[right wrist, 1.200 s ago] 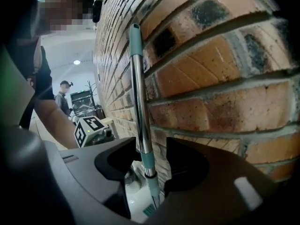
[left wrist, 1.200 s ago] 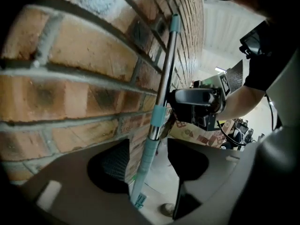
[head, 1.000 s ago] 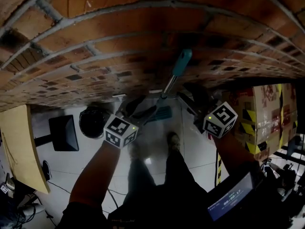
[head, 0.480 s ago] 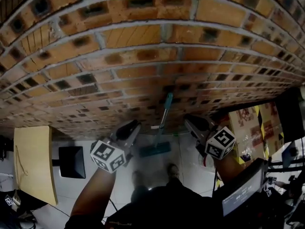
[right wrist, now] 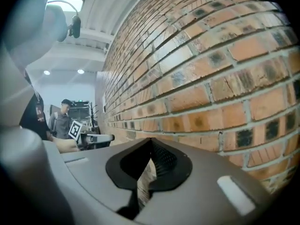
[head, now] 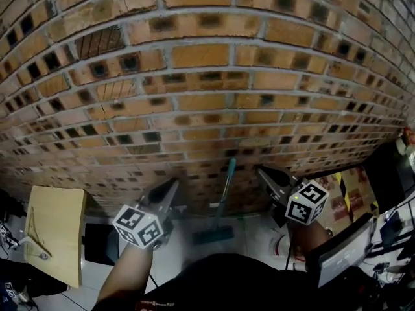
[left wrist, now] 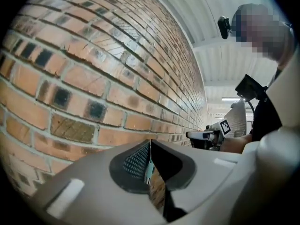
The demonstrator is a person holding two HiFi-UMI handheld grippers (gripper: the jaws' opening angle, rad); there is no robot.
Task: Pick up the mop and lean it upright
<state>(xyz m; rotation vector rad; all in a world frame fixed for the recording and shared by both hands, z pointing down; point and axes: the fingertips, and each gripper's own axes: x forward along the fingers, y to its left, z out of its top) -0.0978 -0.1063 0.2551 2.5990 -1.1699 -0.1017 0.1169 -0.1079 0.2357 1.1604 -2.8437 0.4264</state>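
Note:
The mop stands upright against the brick wall (head: 194,76). Its teal handle (head: 227,181) runs down to the flat teal head (head: 213,234) on the floor. My left gripper (head: 174,184) is raised to the left of the handle and apart from it. The right gripper (head: 260,170) is raised to the right, also clear of it. Both point at the wall. Their jaws have just been closing and now stand shut with nothing between them, as the left gripper view (left wrist: 150,146) and the right gripper view (right wrist: 151,142) show.
A pale wooden board (head: 55,232) and a black panel (head: 100,241) are on the floor at the left. Cardboard boxes with yellow-black tape (head: 343,190) and a screen (head: 340,254) are at the right. A person (right wrist: 63,118) stands far off.
Both grippers have risen from beside the mop's handle and their jaws have closed empty. The head view has tilted up toward the wall. The mop still leans there.

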